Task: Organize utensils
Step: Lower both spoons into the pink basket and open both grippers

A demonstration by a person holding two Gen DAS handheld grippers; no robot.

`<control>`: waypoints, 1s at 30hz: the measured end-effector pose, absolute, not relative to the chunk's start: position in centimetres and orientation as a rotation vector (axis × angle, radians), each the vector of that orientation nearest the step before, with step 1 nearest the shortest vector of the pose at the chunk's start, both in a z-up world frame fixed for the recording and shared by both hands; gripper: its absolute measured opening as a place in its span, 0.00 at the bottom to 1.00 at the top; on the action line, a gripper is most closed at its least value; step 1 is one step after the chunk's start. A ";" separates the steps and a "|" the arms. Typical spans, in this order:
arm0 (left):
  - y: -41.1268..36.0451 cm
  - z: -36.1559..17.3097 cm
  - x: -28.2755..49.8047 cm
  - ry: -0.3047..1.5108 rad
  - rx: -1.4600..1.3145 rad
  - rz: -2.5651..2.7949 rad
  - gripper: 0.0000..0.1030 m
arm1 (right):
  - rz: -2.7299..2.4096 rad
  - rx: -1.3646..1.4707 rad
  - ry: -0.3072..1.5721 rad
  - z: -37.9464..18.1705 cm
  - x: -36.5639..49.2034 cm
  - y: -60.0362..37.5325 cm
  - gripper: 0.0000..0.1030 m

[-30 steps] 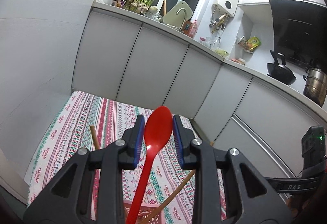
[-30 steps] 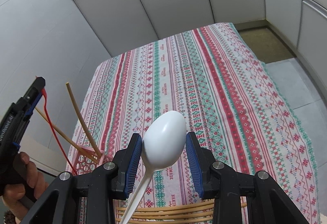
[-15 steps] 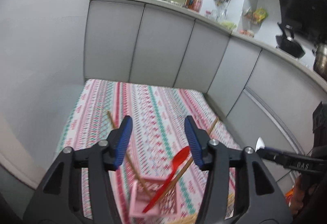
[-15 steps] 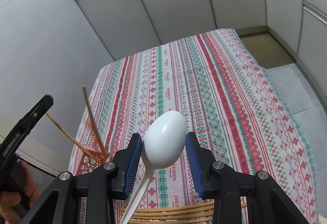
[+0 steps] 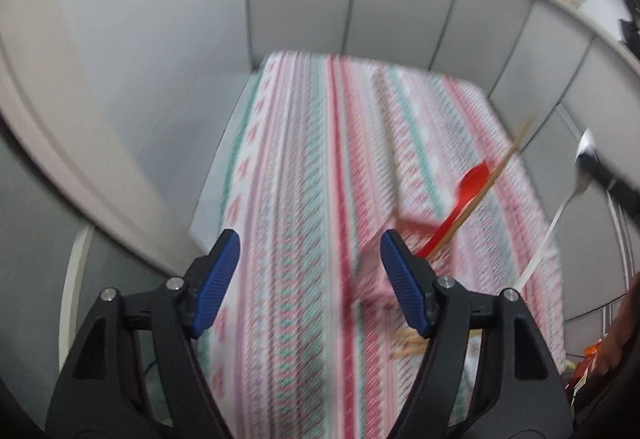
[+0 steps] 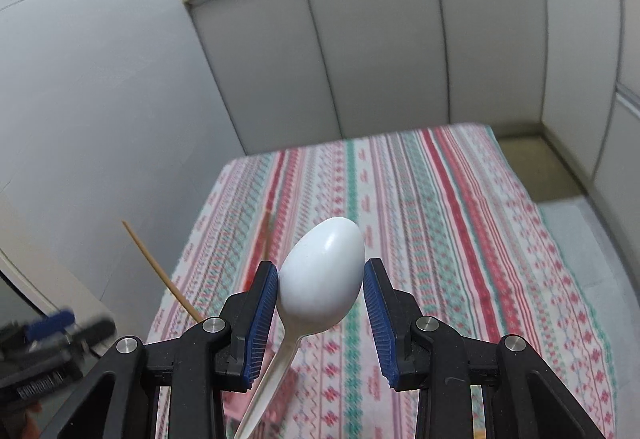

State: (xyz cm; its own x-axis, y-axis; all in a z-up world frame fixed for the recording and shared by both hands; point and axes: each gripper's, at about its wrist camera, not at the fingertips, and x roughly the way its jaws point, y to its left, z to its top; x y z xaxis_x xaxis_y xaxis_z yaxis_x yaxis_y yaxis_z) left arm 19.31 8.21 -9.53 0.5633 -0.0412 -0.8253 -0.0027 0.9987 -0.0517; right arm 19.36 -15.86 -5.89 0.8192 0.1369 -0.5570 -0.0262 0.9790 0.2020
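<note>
red spoon (image 5: pixel 460 207) released into basket, fingers (image 5: pixel 224 271) spread

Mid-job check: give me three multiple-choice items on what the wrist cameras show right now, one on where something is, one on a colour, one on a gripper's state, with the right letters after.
1. Where is the red spoon?
A. Between the left gripper's pads
B. Standing in the pink basket beside a chopstick
C. Flat on the tablecloth

2. What colour is the spoon between the right gripper's pads?
A. White
B. Red
C. Green

3. How is the left gripper?
A. Shut on a chopstick
B. Shut on the red spoon
C. Open, with nothing between its pads

Answers:
1. B: its handle goes down into the basket and its bowl leans up and to the right.
2. A: the white spoon sits between the blue pads.
3. C: only cloth shows between its pads, which have just been opening.
</note>
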 end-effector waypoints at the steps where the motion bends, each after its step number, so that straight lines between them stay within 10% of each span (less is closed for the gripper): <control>1: 8.4 -9.8 19.3 0.987 -0.049 -0.015 0.71 | 0.092 0.173 0.595 -5.8 19.5 -15.2 0.38; 30: 10.5 -13.4 20.4 1.141 -0.025 -0.027 0.72 | 0.102 -0.114 0.545 -9.4 24.1 -5.4 0.39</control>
